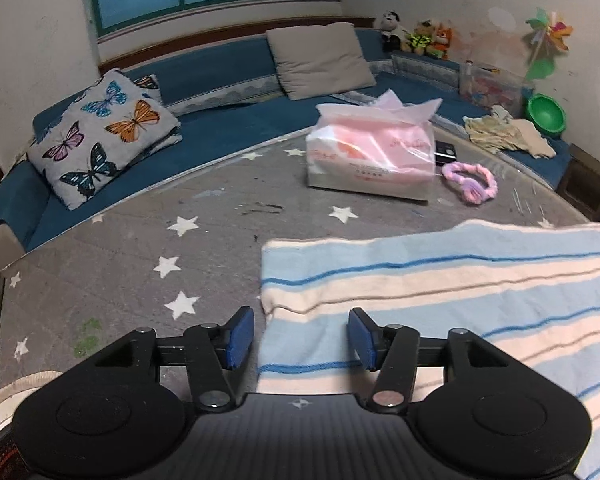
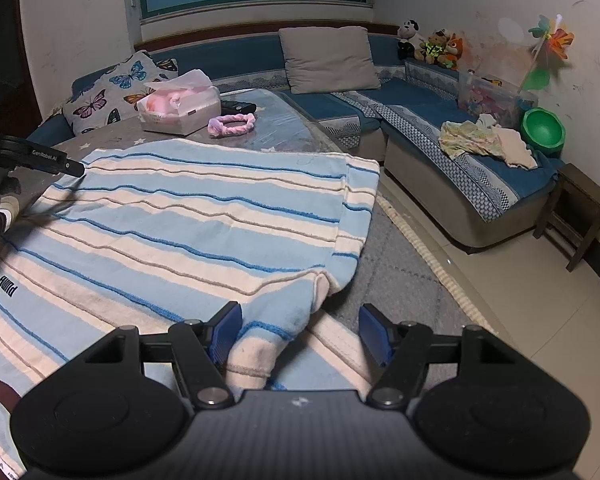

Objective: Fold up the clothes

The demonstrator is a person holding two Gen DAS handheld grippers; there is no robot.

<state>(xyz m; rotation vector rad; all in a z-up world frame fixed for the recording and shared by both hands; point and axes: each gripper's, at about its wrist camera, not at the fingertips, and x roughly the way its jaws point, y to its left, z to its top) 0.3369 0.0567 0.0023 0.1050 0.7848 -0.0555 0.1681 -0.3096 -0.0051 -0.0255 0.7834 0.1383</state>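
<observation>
A light-blue and cream striped garment (image 1: 440, 292) lies spread on the grey star-patterned table (image 1: 140, 240). My left gripper (image 1: 301, 338) is open, its blue pads either side of the garment's near left edge, just above it. In the right wrist view the same garment (image 2: 188, 216) covers the table, its right side folded over and hanging off the edge. My right gripper (image 2: 300, 334) is open over the garment's near right corner, a cream fold lying between the jaws. The left gripper's black arm (image 2: 40, 158) shows at the far left.
A pink tissue pack (image 1: 374, 152) and a pink headband (image 1: 472, 182) sit at the table's far side. A blue sofa (image 1: 220, 128) with a butterfly pillow (image 1: 100, 132) wraps behind. More clothes (image 2: 484, 142) and a green bowl (image 2: 542, 128) lie on the sofa at right.
</observation>
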